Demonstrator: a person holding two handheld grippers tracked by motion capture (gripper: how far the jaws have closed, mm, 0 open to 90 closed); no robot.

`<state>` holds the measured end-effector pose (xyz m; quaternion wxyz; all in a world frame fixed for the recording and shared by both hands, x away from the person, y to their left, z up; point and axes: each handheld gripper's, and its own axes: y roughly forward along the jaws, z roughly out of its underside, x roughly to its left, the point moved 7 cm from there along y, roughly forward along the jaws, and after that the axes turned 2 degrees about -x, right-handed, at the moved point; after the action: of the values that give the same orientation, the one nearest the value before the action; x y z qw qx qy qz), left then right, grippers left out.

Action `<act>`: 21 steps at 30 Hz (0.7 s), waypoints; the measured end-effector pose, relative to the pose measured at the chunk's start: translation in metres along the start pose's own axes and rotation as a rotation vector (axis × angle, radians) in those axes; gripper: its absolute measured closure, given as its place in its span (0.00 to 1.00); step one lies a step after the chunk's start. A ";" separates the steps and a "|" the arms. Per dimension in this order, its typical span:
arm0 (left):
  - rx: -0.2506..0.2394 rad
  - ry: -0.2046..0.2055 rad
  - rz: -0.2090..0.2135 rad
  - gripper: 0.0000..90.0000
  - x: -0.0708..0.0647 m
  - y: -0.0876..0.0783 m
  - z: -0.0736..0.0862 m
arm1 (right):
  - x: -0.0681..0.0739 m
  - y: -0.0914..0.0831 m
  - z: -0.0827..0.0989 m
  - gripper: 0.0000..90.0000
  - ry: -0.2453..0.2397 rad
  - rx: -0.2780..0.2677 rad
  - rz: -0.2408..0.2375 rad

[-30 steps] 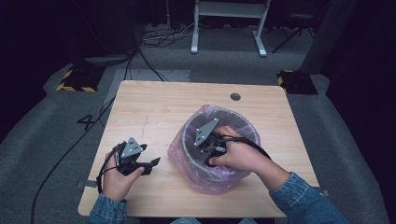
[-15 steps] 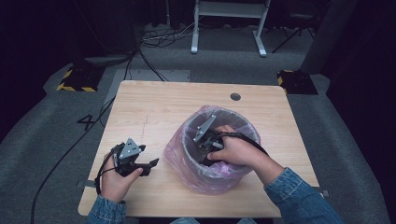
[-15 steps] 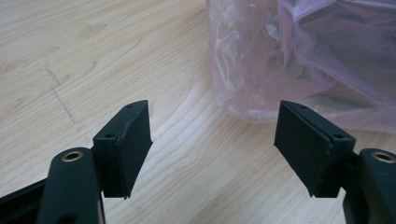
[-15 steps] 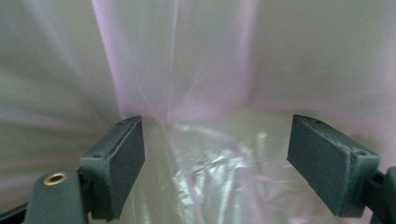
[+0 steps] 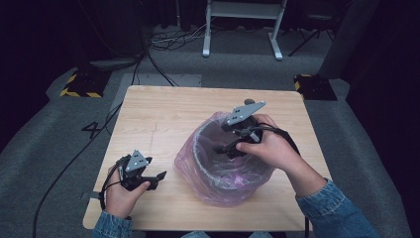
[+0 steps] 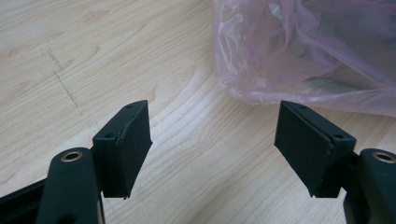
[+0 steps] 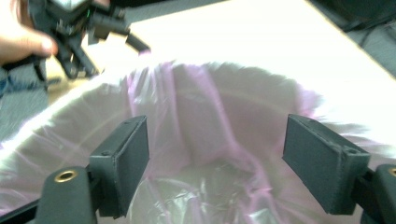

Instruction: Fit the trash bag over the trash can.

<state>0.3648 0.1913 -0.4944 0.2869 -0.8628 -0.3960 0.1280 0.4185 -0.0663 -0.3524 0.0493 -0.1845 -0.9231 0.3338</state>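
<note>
Bin liner (image 5: 198, 171) first: the pink plastic bag sits in a small grey bin (image 5: 218, 158) at the lower middle of the high view, its top folded out over the rim and bunched down the sides onto the wooden table (image 5: 163, 119).

At the lower left of that view, your left gripper (image 5: 159, 176) rests low over the table, just beside the bag's left skirt and apart from it. Its own view shows the jaws spread wide with bare wood between them and the crumpled pink film (image 6: 299, 51) at the upper right. It grips nothing.

Moving right, your right gripper (image 5: 224, 148) hangs over the bin's mouth, tipped down into it. In its view the jaws stand wide apart with nothing between them, and the liner's inside (image 7: 210, 121) falls away below.

I judge the film thin, soft and very light; it will slip, stretch and cling, and could tear if you pull hard. Take hold where it is doubled, at the folded edge over the rim, pinching a gathered fold and not a single taut layer. The bin looks light too and may shift or tip, so steady it.

The bottom of the bin is a blur of shiny folds; you cannot tell whether anything lies in it. The bin's wall is veiled by plastic, and the right gripper view is overexposed and soft.
</note>
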 end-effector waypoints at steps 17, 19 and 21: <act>0.059 -0.031 -0.054 0.30 0.006 -0.008 0.014 | -0.030 -0.092 0.012 0.26 0.068 -0.109 0.228; 0.067 -0.030 -0.059 0.30 0.007 -0.009 0.015 | -0.035 -0.101 0.018 0.26 0.082 -0.110 0.245; 0.069 -0.034 -0.060 0.30 0.007 -0.010 0.017 | -0.039 -0.110 0.024 0.26 0.099 -0.116 0.266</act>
<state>0.3556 0.2085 -0.5015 0.3135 -0.8378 -0.4220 0.1477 0.4158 -0.1733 -0.3001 0.0396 -0.3240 -0.9046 0.2741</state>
